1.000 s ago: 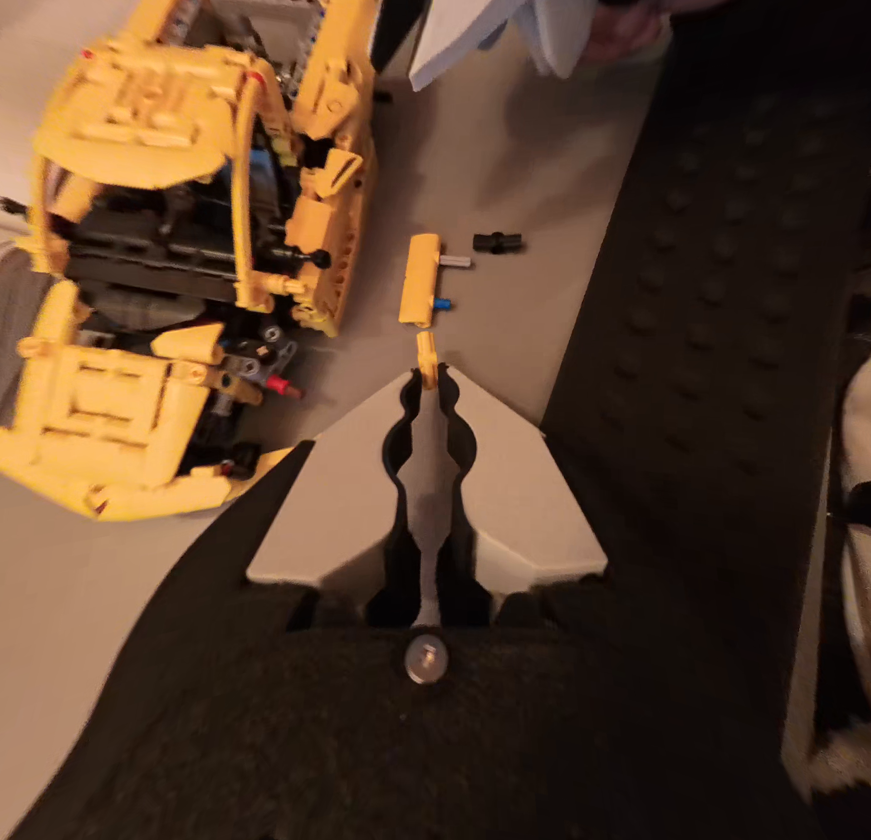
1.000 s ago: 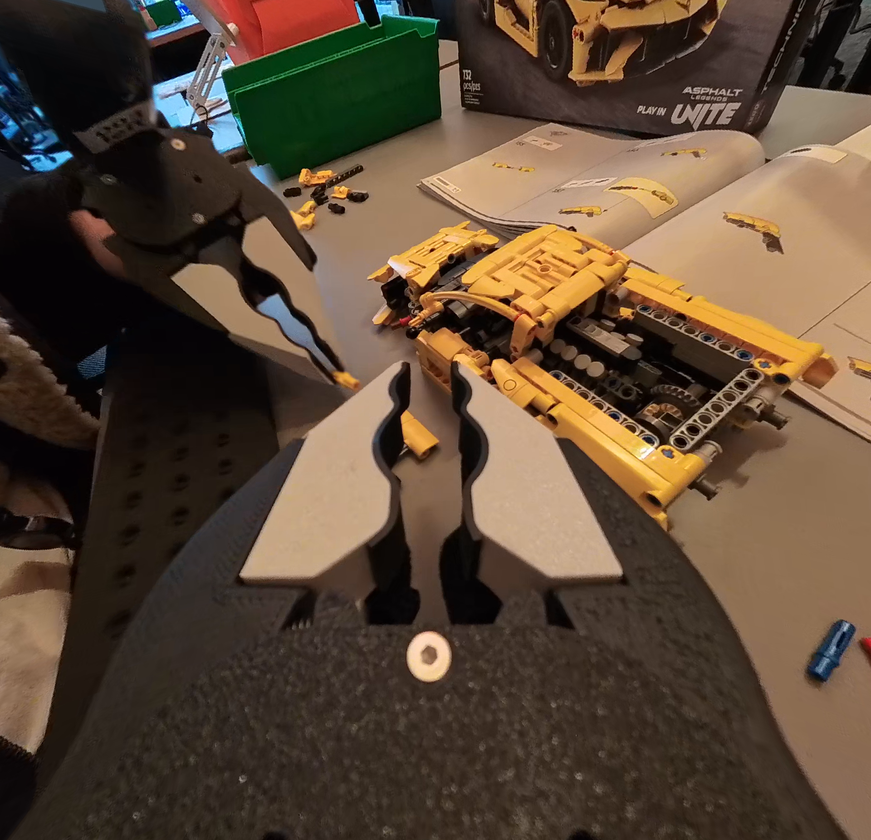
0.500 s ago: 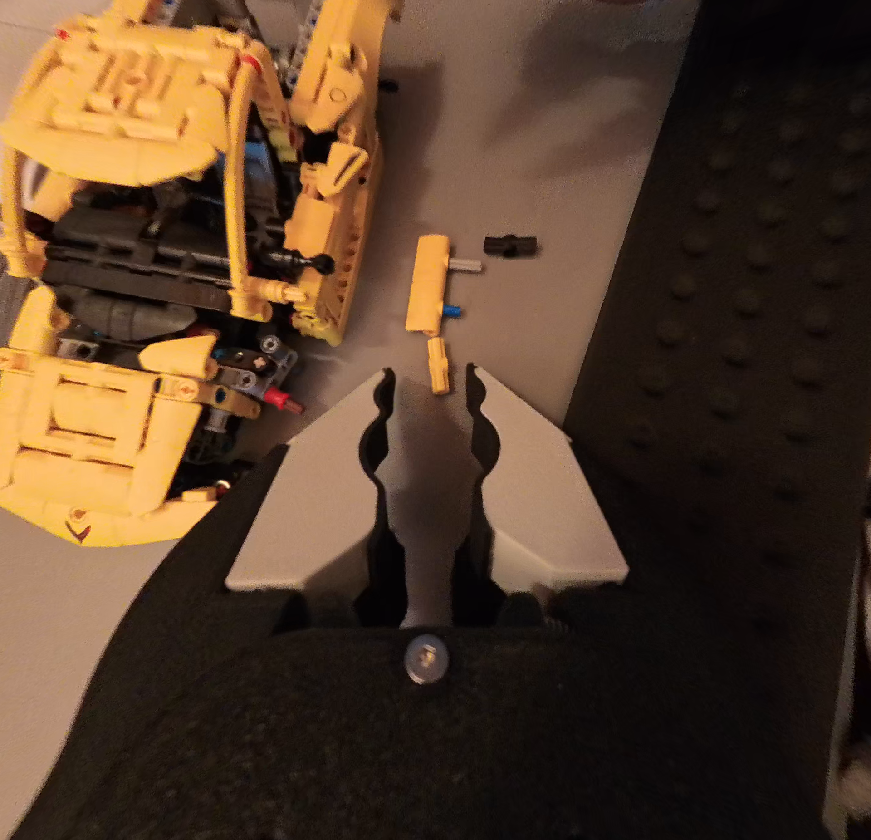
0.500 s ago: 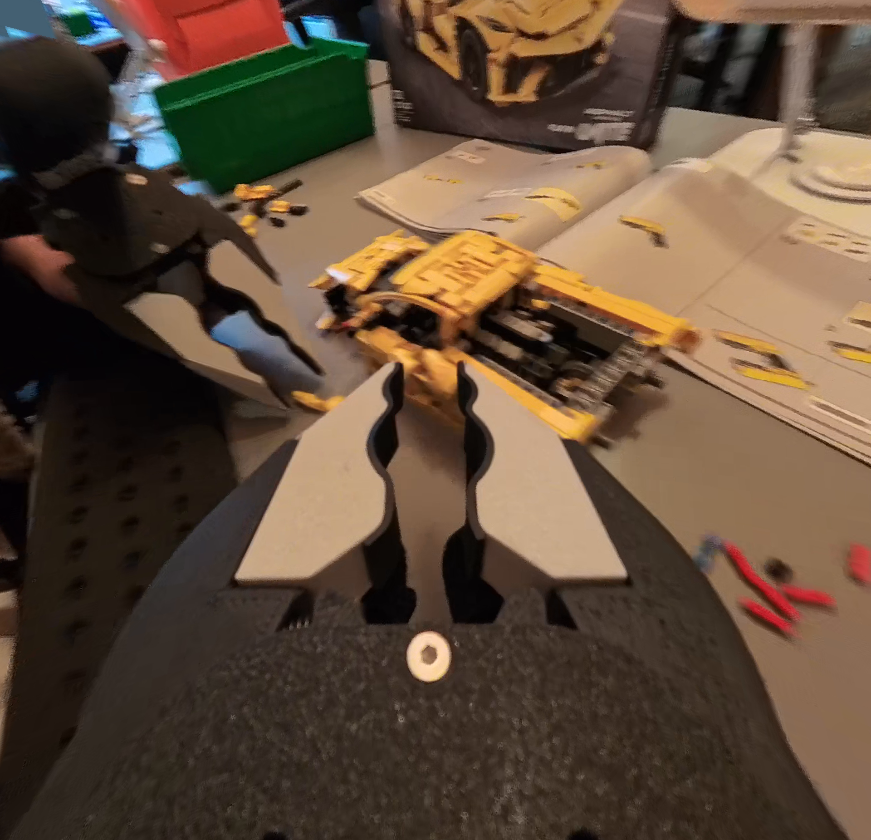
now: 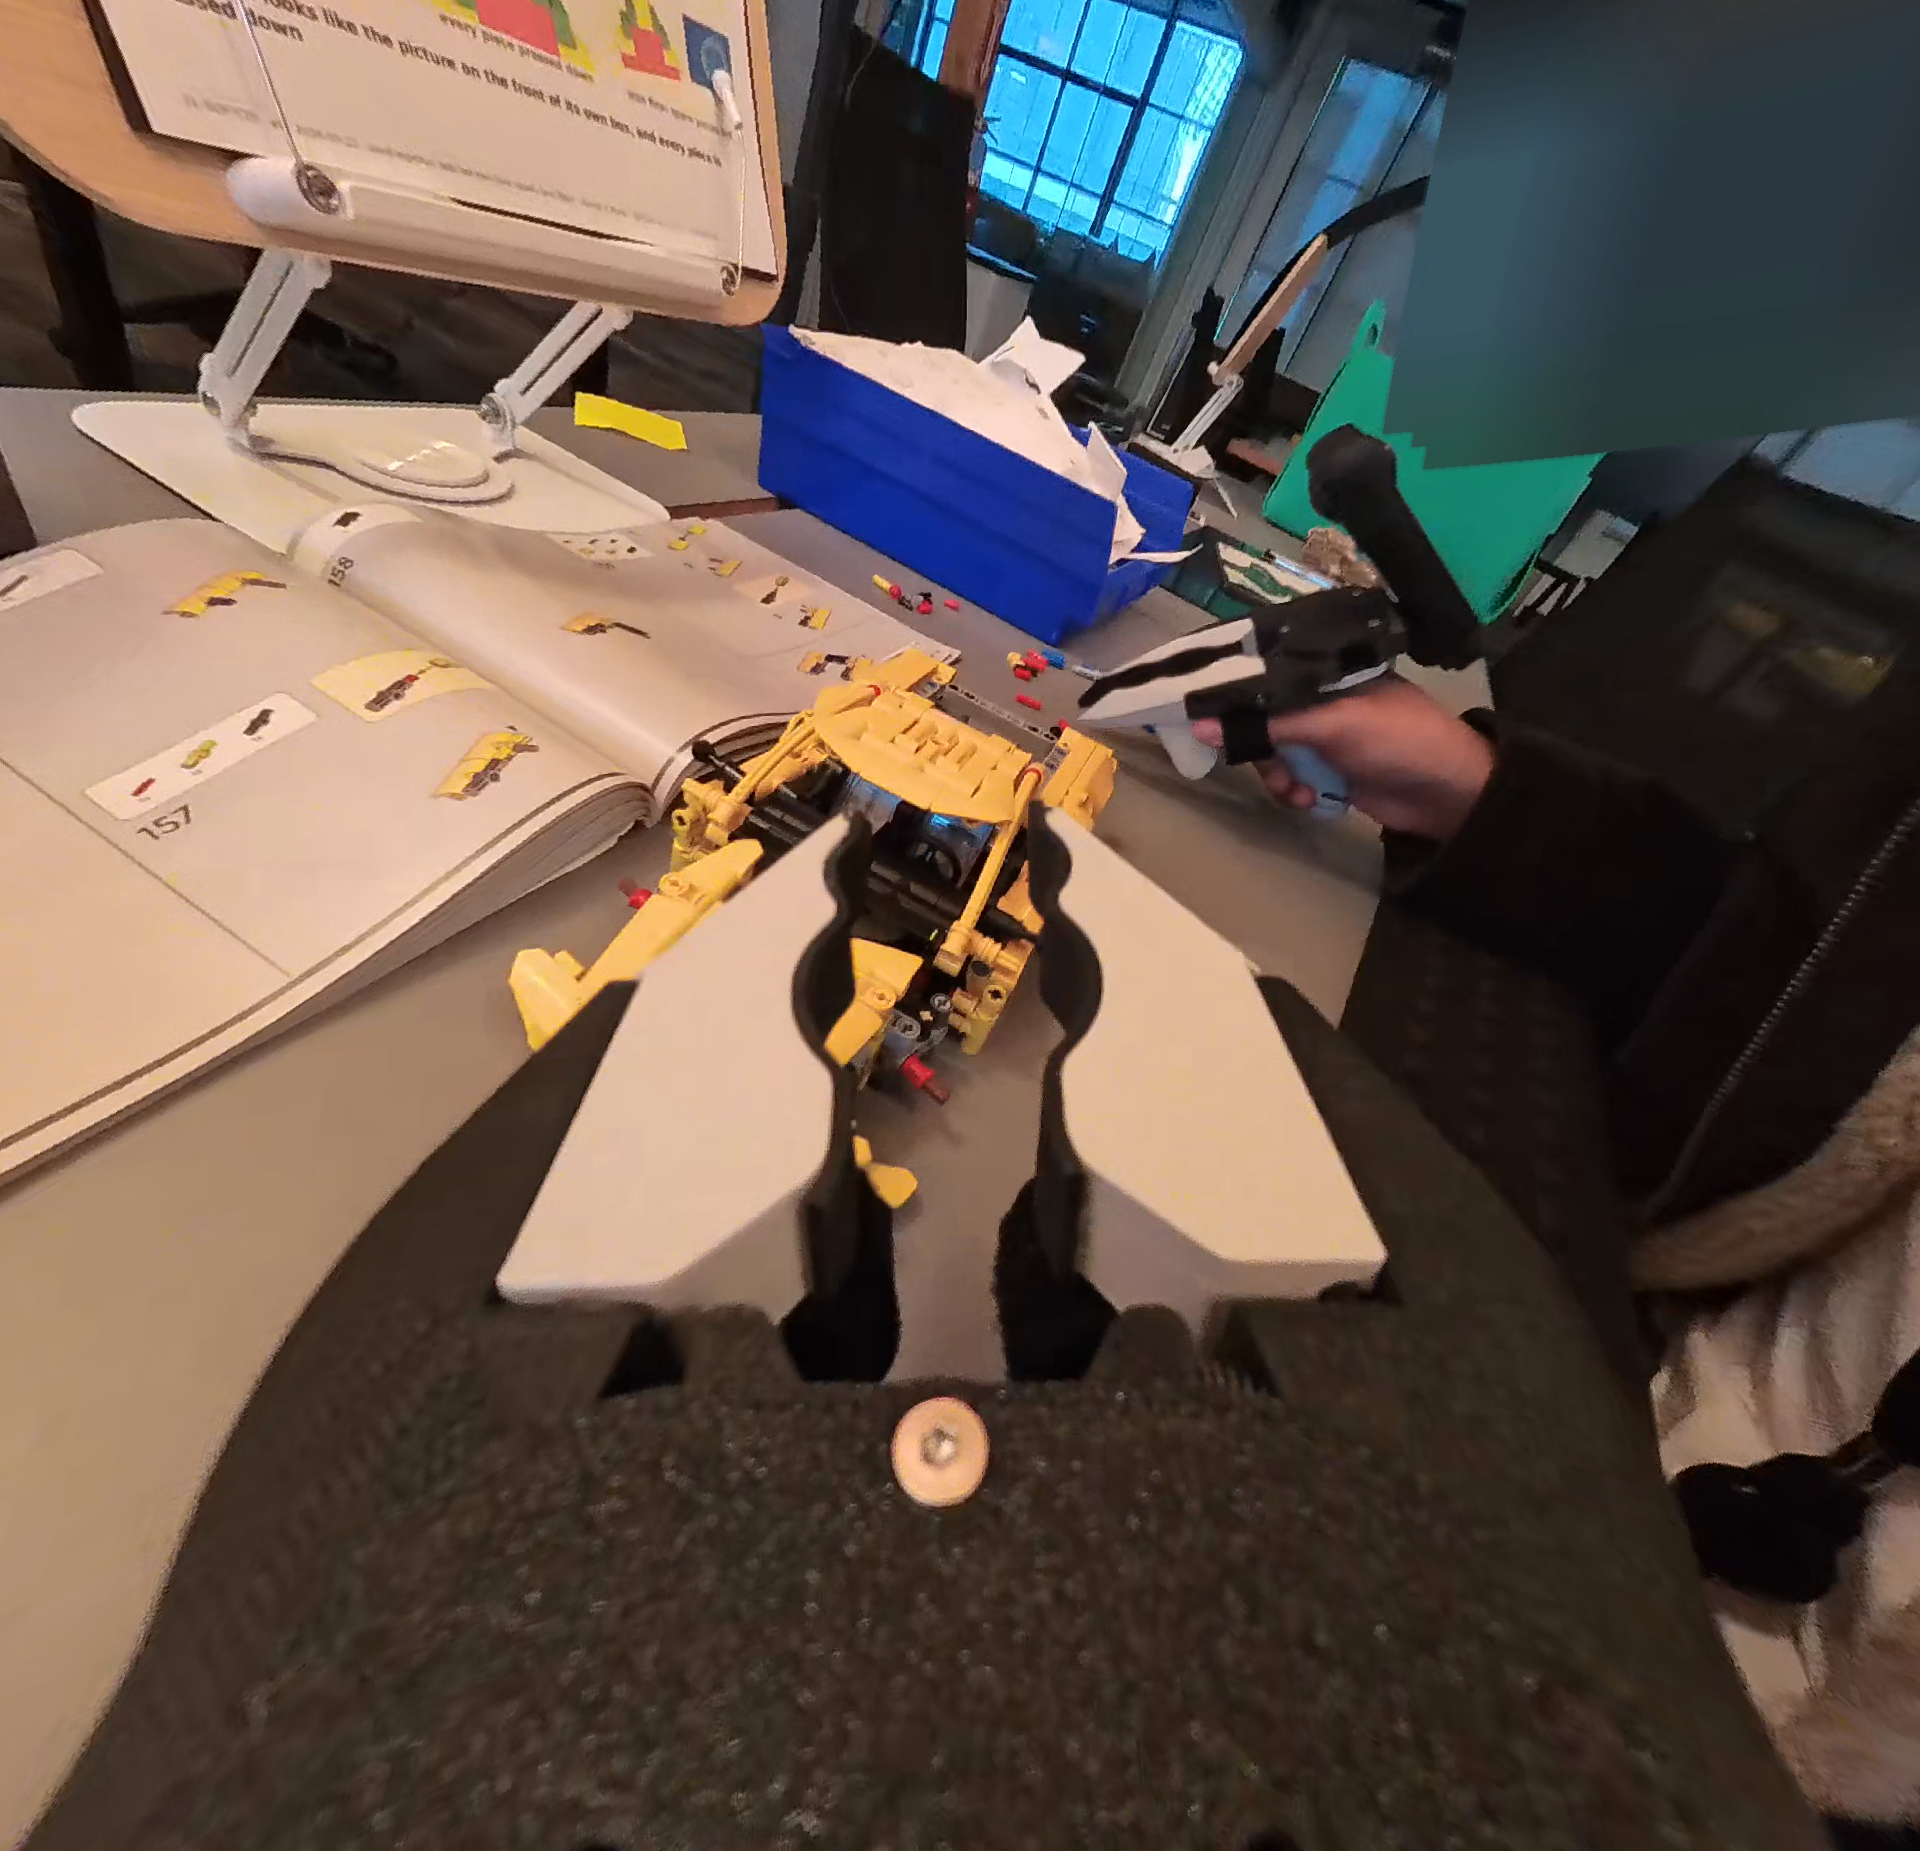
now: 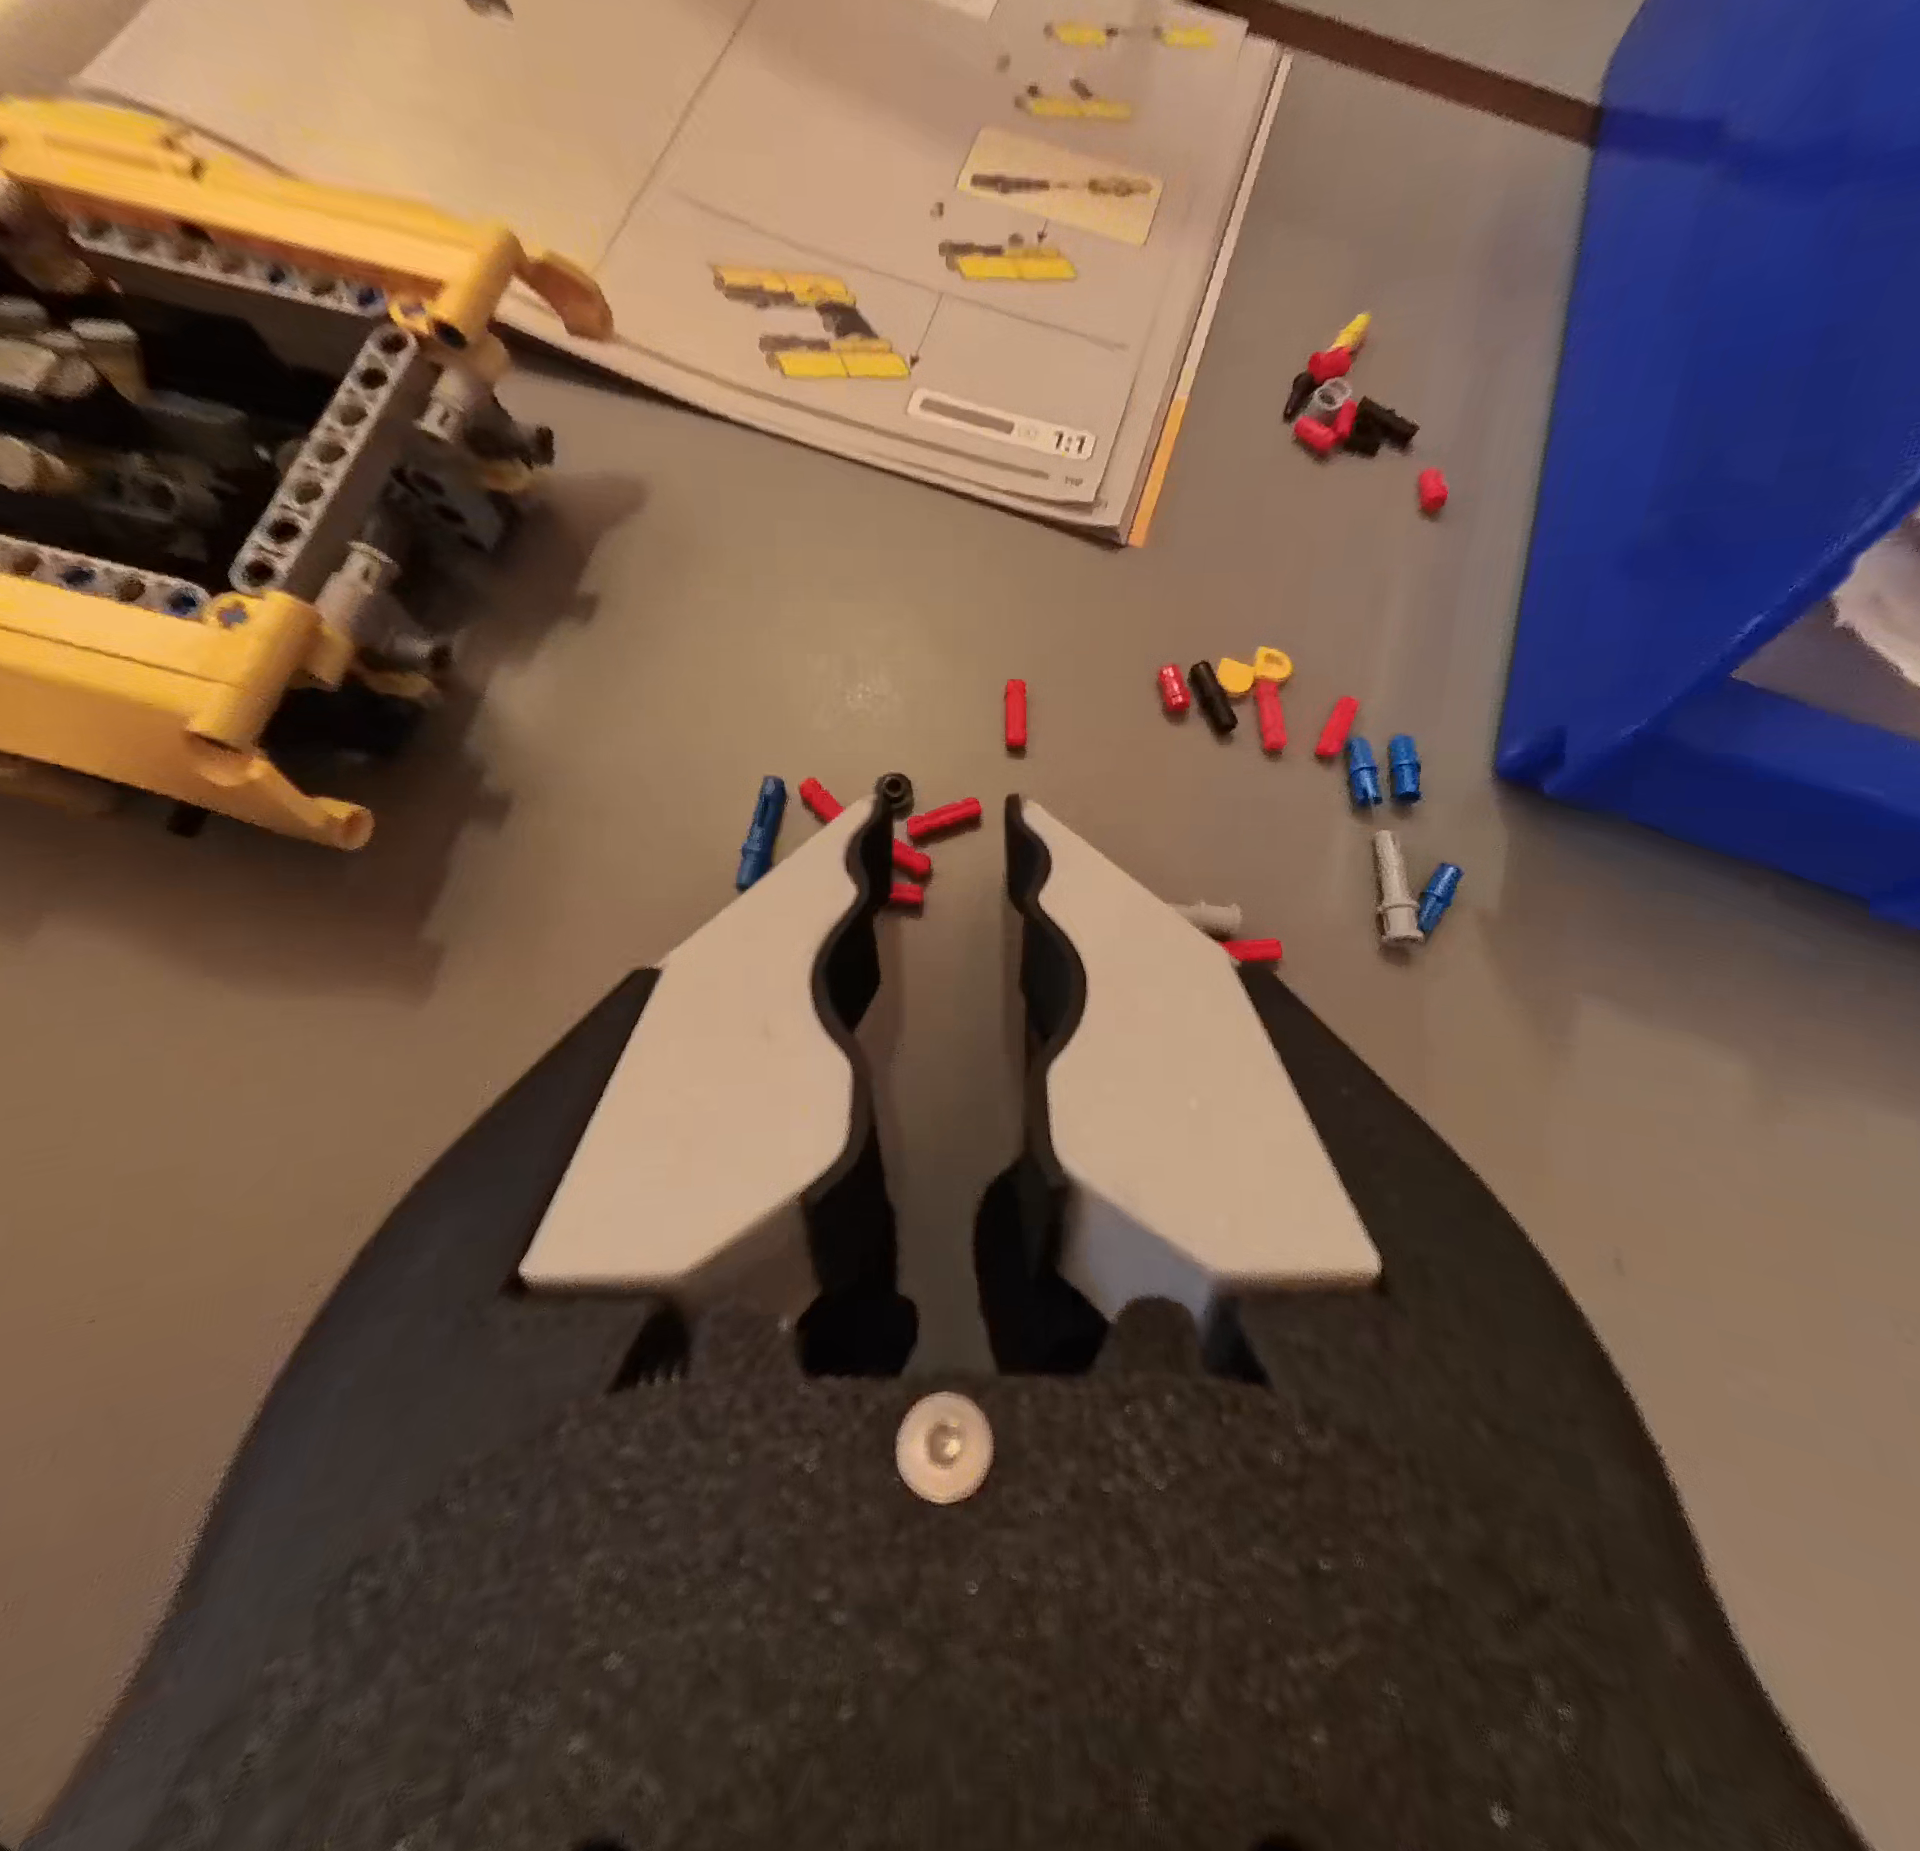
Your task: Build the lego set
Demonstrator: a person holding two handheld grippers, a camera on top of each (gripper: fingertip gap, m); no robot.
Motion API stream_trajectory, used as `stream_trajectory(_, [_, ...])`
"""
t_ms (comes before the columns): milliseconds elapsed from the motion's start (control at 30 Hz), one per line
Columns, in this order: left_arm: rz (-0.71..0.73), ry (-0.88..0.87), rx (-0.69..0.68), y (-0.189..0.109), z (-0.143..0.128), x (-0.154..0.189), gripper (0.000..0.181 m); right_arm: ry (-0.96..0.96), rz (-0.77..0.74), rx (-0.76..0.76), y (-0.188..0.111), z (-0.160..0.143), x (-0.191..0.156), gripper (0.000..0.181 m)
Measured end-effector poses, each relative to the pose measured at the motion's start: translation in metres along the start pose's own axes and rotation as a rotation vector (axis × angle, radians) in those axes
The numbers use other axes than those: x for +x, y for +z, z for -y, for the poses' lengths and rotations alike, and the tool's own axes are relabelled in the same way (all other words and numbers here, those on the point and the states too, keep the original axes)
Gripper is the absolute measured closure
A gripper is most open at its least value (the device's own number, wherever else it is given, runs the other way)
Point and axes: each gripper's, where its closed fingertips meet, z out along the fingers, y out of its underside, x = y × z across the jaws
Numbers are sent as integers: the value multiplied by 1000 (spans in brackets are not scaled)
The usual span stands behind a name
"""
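The half-built yellow lego car (image 5: 914,762) stands on the grey table (image 5: 208,1282) beyond my left gripper (image 5: 945,825), which is open and empty, held back from the car. A small yellow piece (image 5: 883,1178) lies on the table in the gap between its fingers. My right gripper (image 6: 948,809) is open and empty, low over loose pins: a red pin (image 6: 943,817), a black pin (image 6: 894,789) and a blue pin (image 6: 761,830) lie at its tips. The car's rear end (image 6: 208,575) is to its left. The right gripper also shows in the left wrist view (image 5: 1101,705), held by a hand.
The open instruction booklet (image 5: 312,741) lies left of the car and behind it in the right wrist view (image 6: 883,243). A blue bin (image 6: 1714,451) stands at the right, with more red, blue, black and grey pins (image 6: 1273,710) beside it. A white book stand (image 5: 416,451) is at the back. Some 35 cm of space lies between my two pairs of fingers.
My left gripper opened, let the small yellow piece drop onto the table, and pulled back and tilted up. My right gripper swung right from the car to the loose pins near the blue bin.
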Motion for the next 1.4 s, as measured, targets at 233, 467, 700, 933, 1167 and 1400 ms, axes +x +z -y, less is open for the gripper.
stream_trajectory(233, [-20,32,-58,8,-12,7,152,20,16,-34,10,-6,-1,161])
stream_trajectory(467, [-19,28,-57,8,-12,6,152,17,11,-42,10,-6,0,167])
stream_trajectory(700, [7,28,-47,7,-10,1,151,-105,139,197,-20,35,-30,167])
stream_trajectory(933, [193,31,-103,2,-21,-36,151,-422,698,338,-69,34,-176,167])
stream_trajectory(1167, [226,48,-136,3,-28,-41,151,-581,705,85,-43,-17,-191,166])
stream_trajectory(1400, [163,109,-148,7,-30,-27,152,-613,675,46,-36,-26,-190,166])
